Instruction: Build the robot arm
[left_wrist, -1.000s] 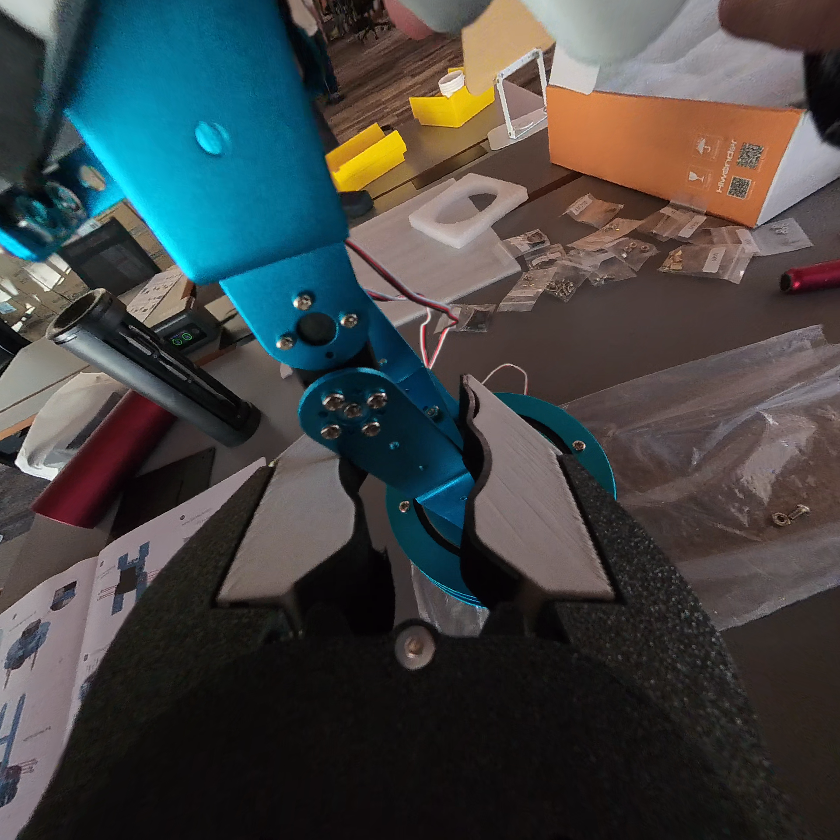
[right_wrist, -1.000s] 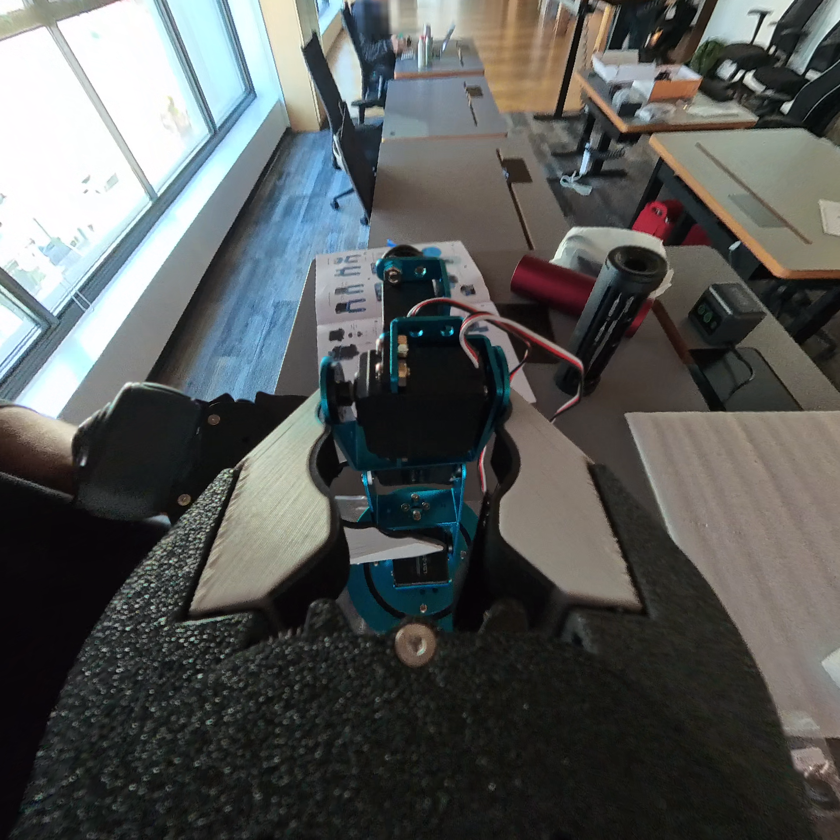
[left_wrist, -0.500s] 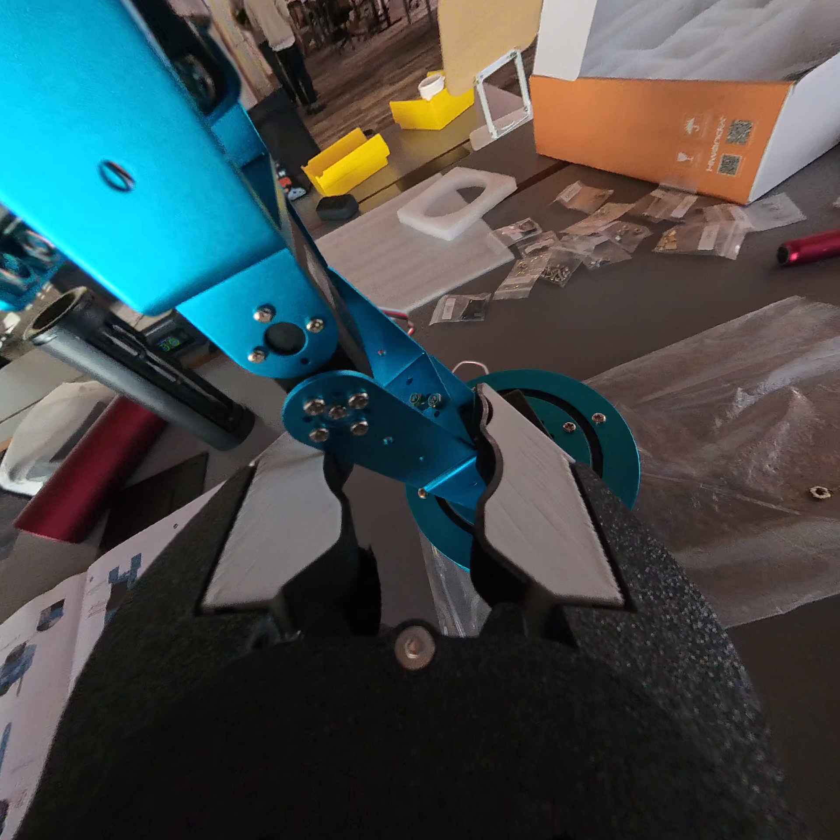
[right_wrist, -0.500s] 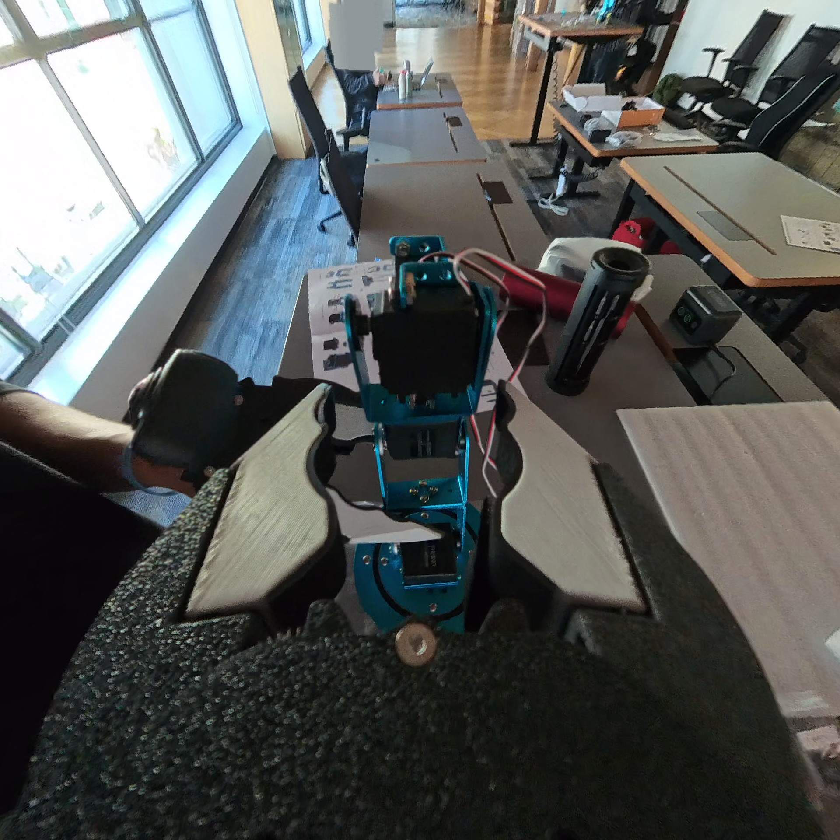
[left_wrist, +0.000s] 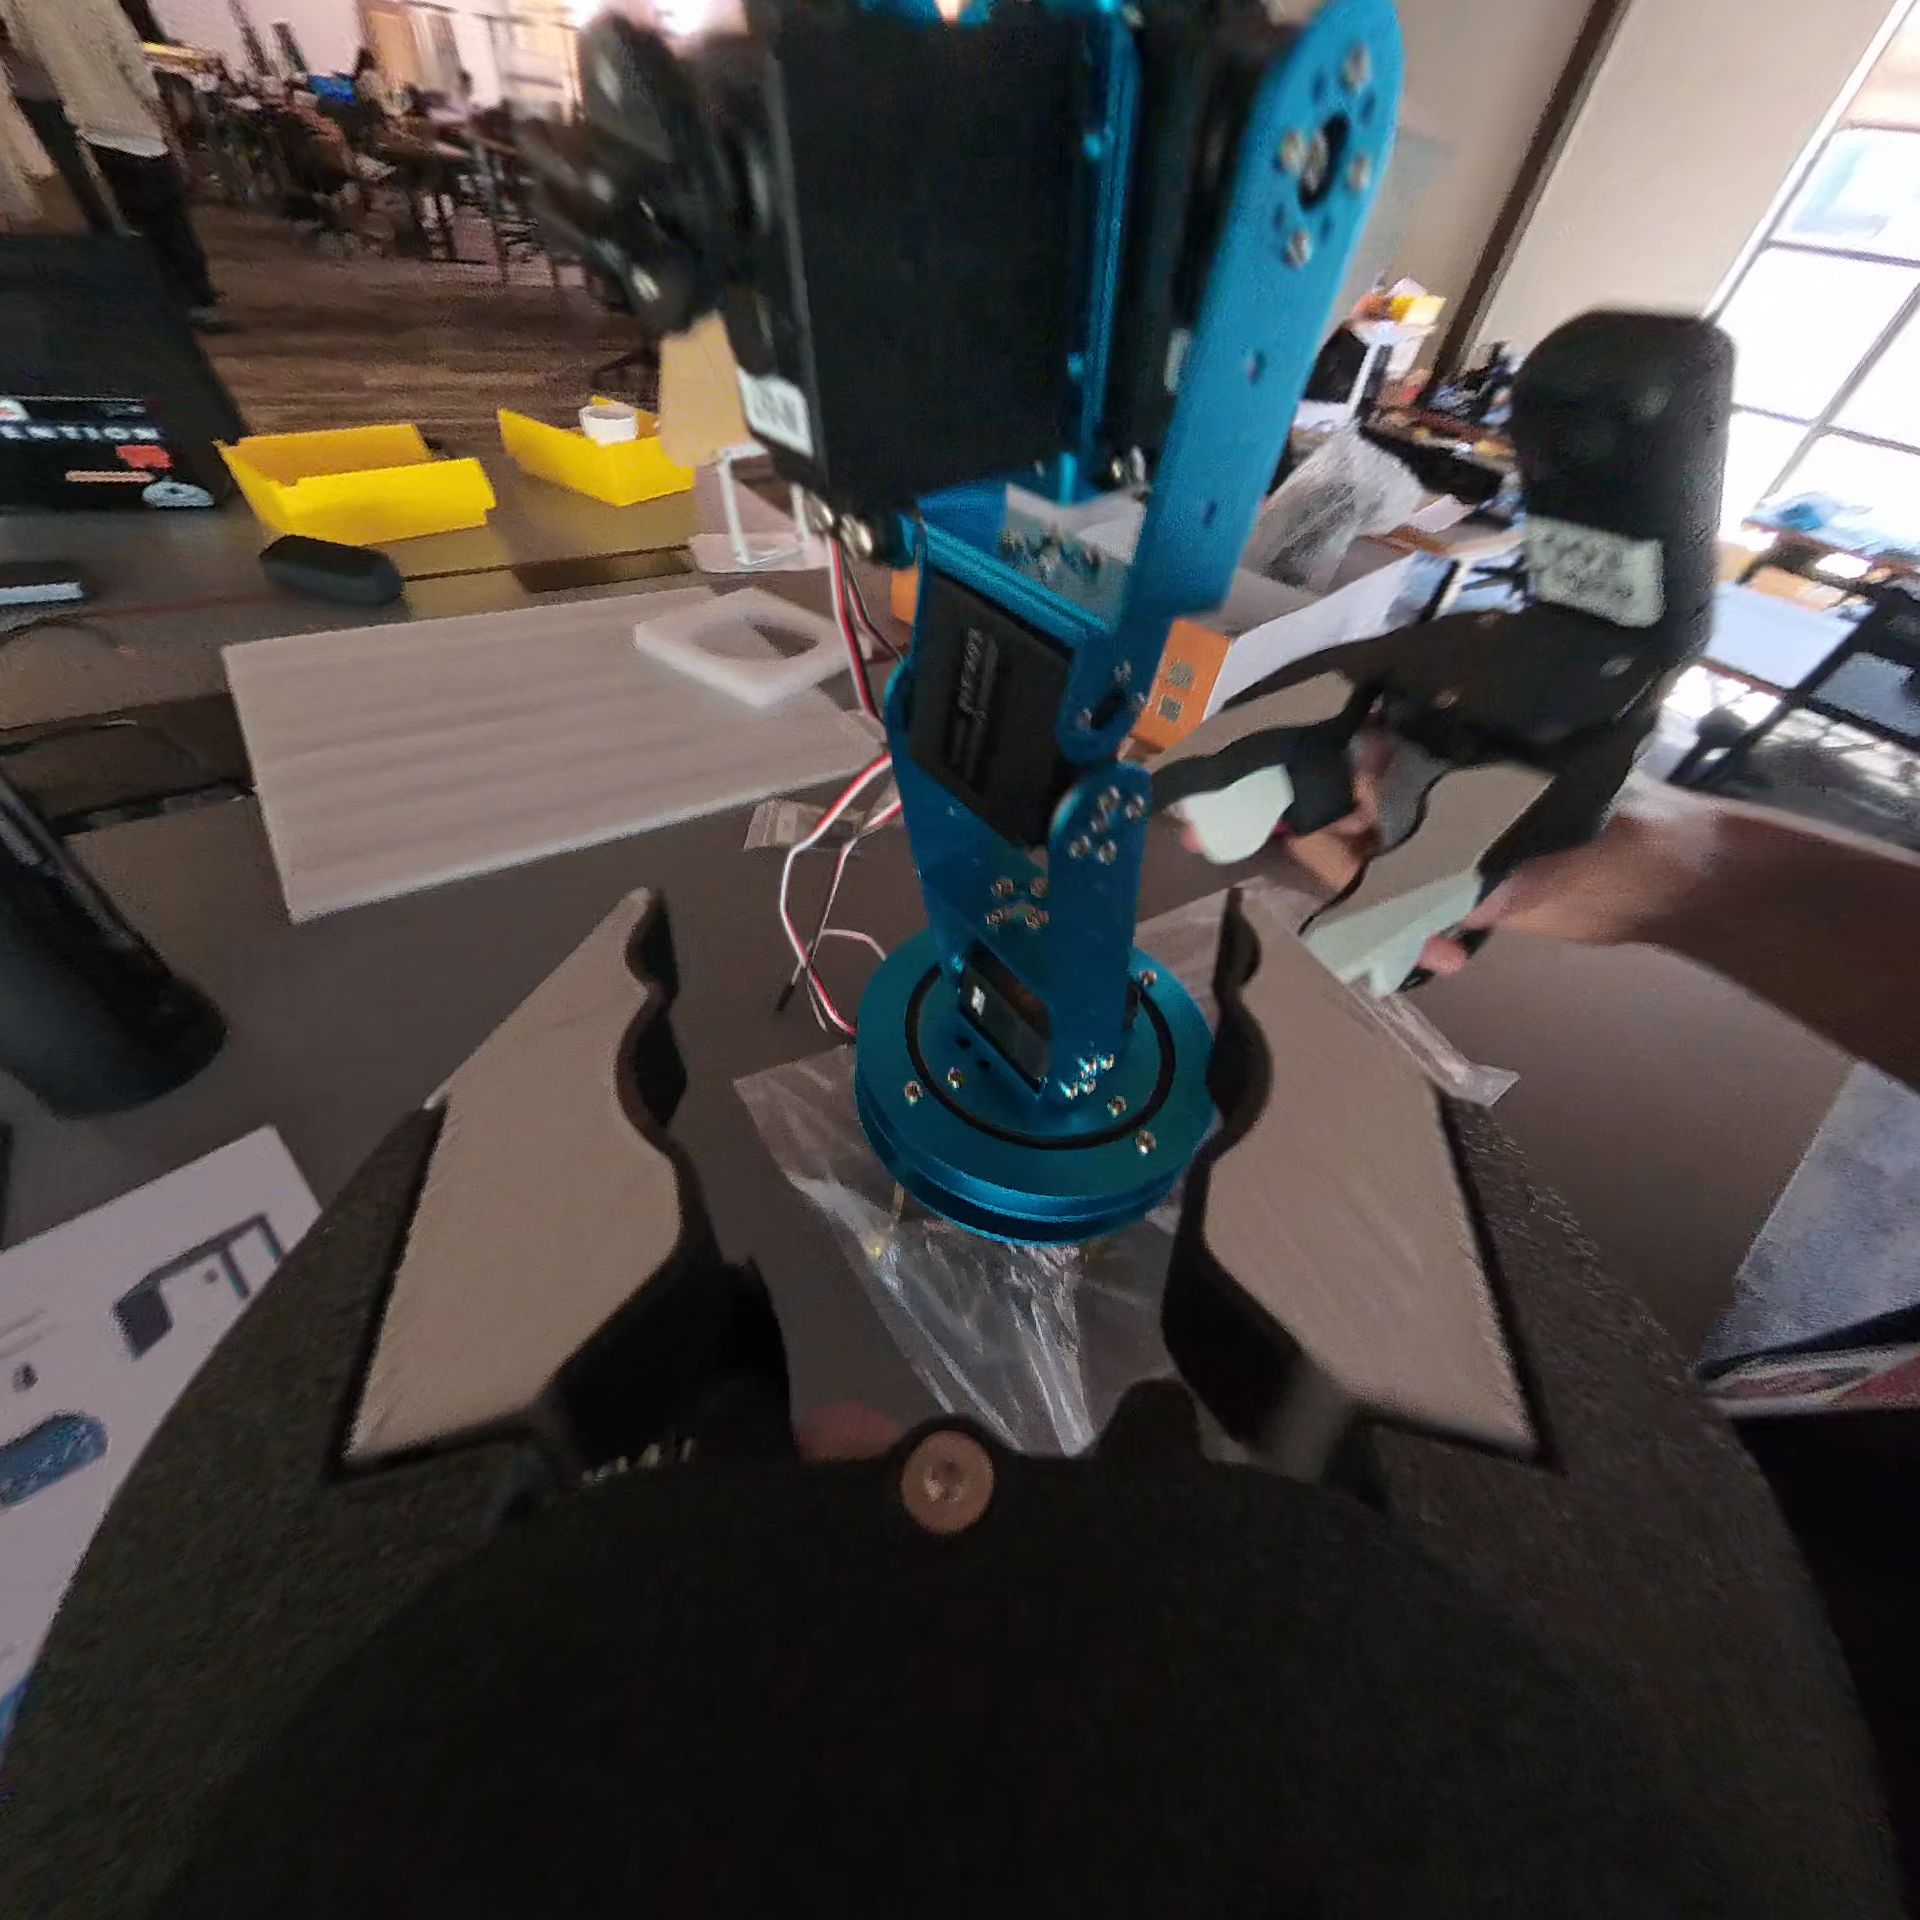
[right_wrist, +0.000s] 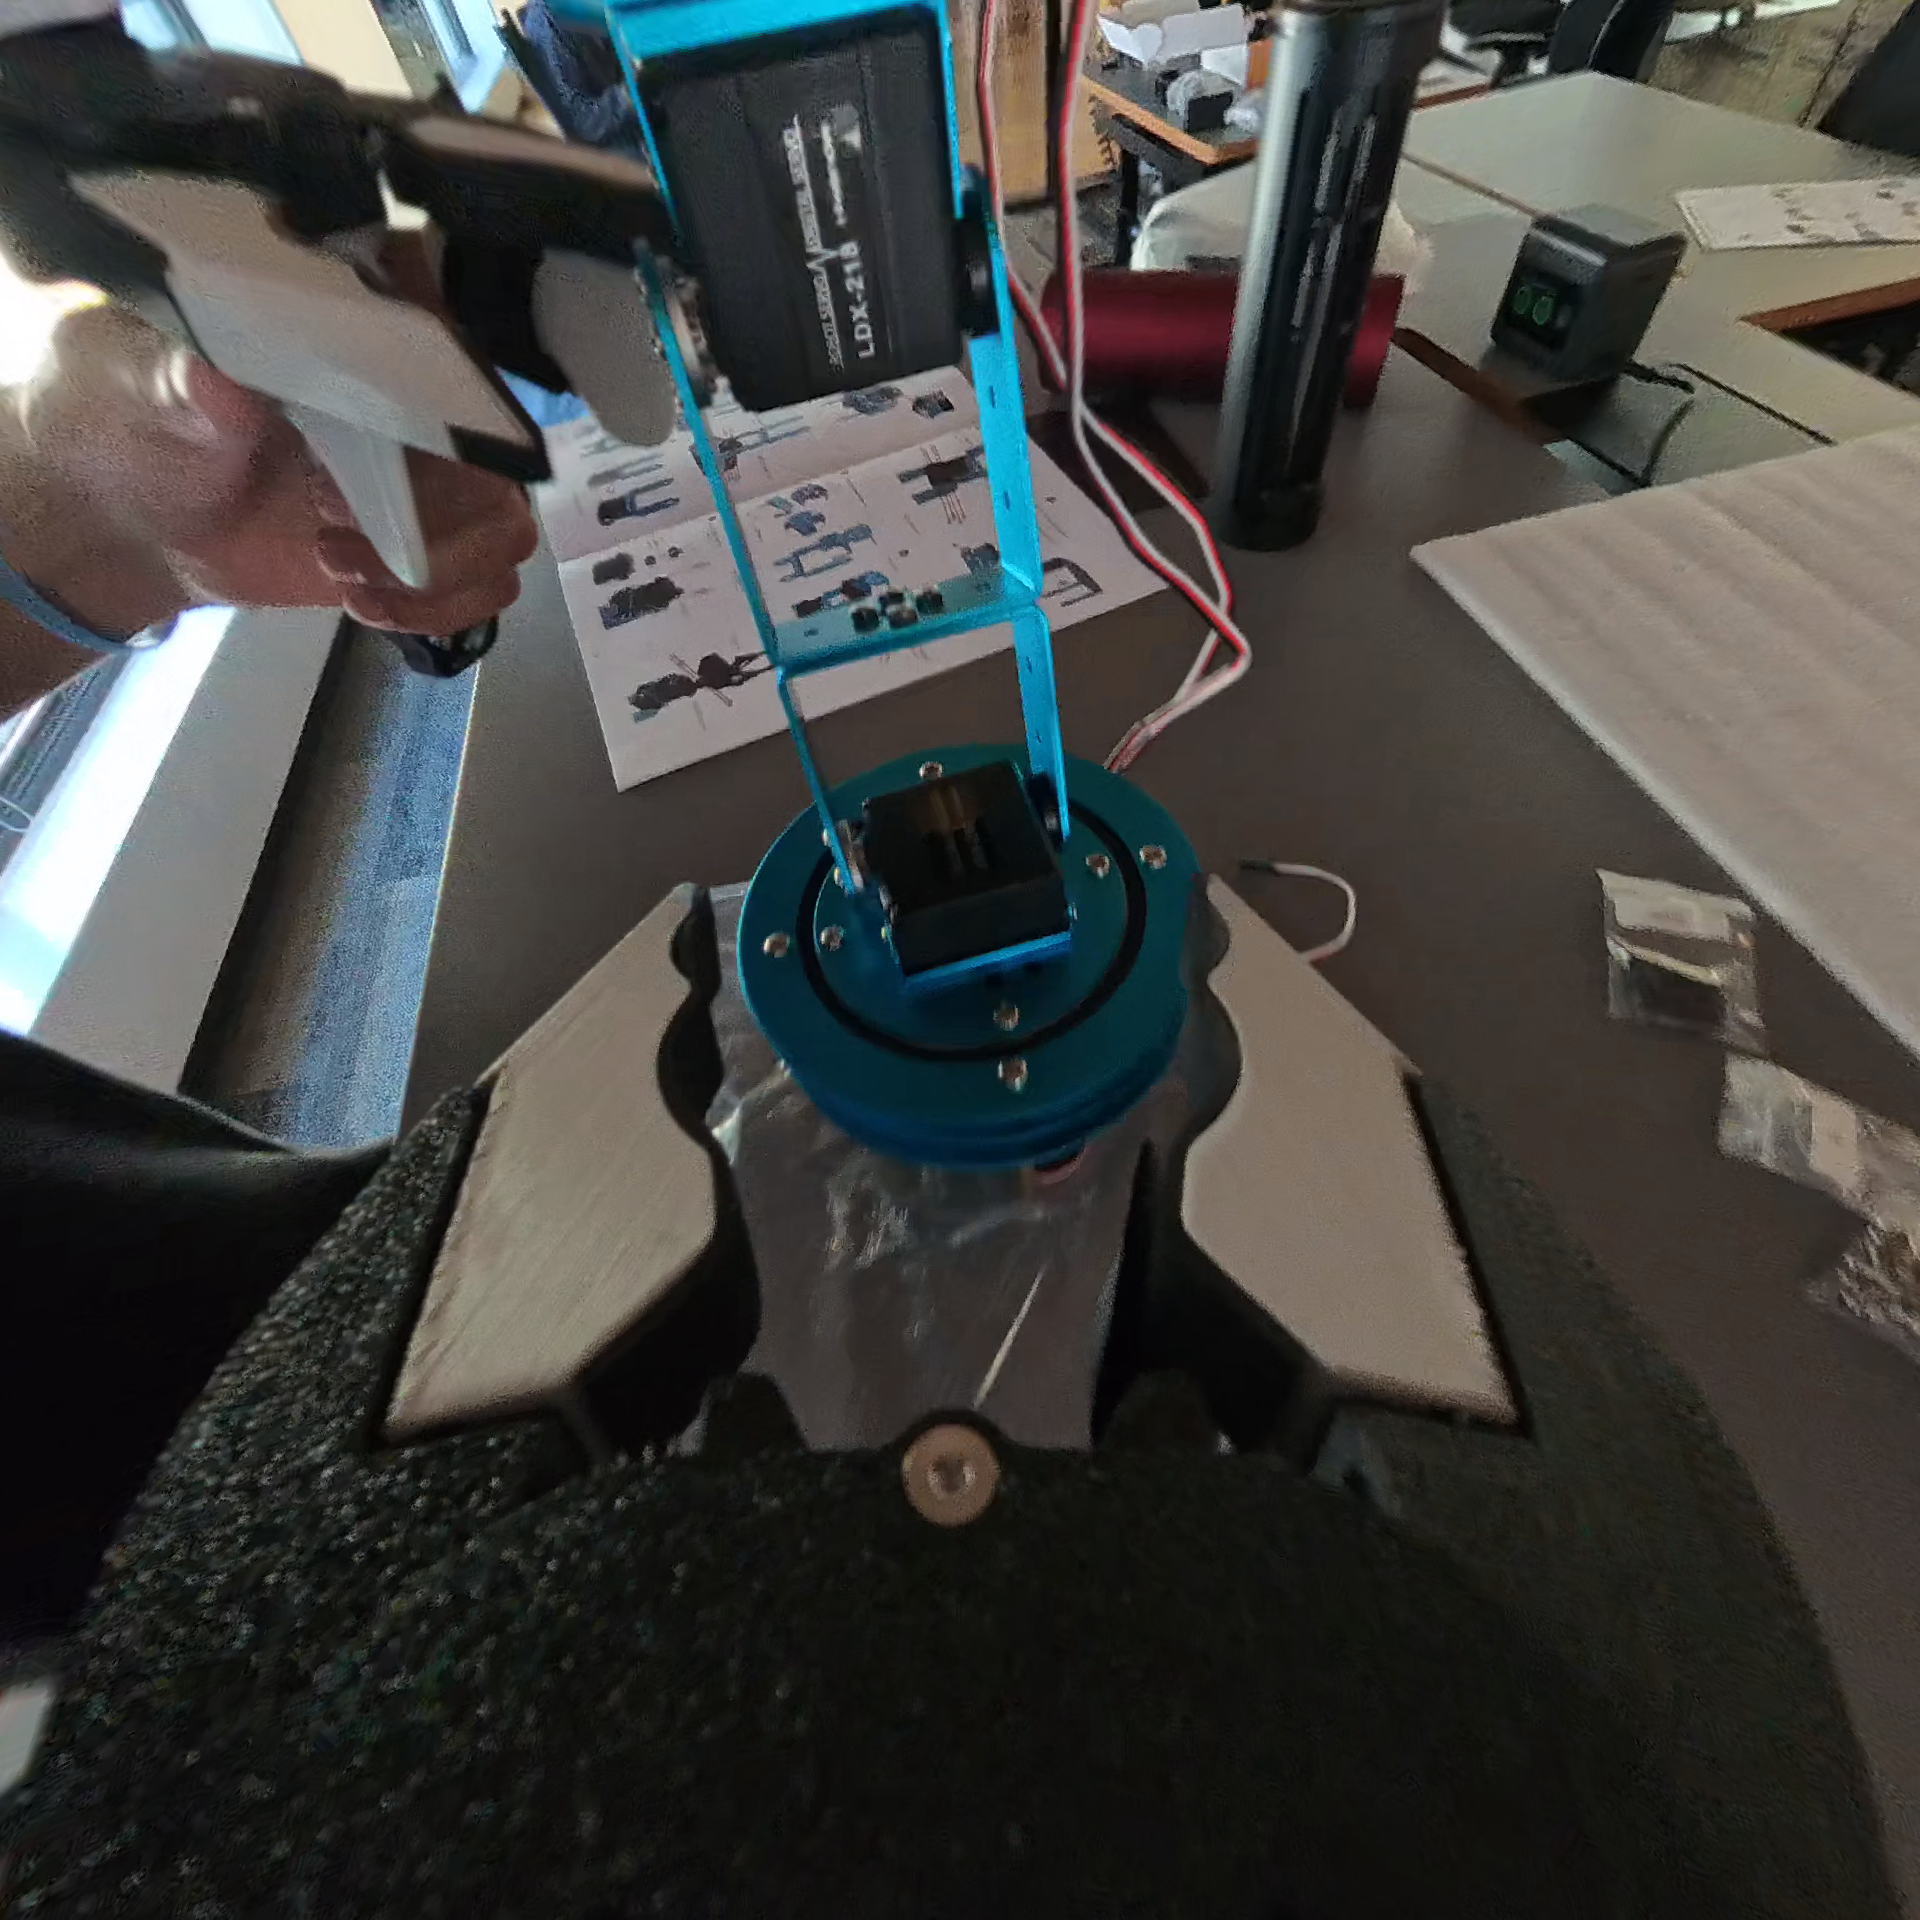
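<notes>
The blue servo arm (left_wrist: 1039, 665) stands upright on its round base (right_wrist: 961, 971) on the table (right_wrist: 1455, 790), long axis vertical. Both the left gripper (left_wrist: 940, 1049) and the right gripper (right_wrist: 945, 997) are spread wide, empty, flanking that base; the right sits nearer.

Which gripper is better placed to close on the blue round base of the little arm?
Probably right. The right gripper is open with the blue round base centred between its fingers. The left gripper is open too, but the base sits off toward one finger.
</notes>
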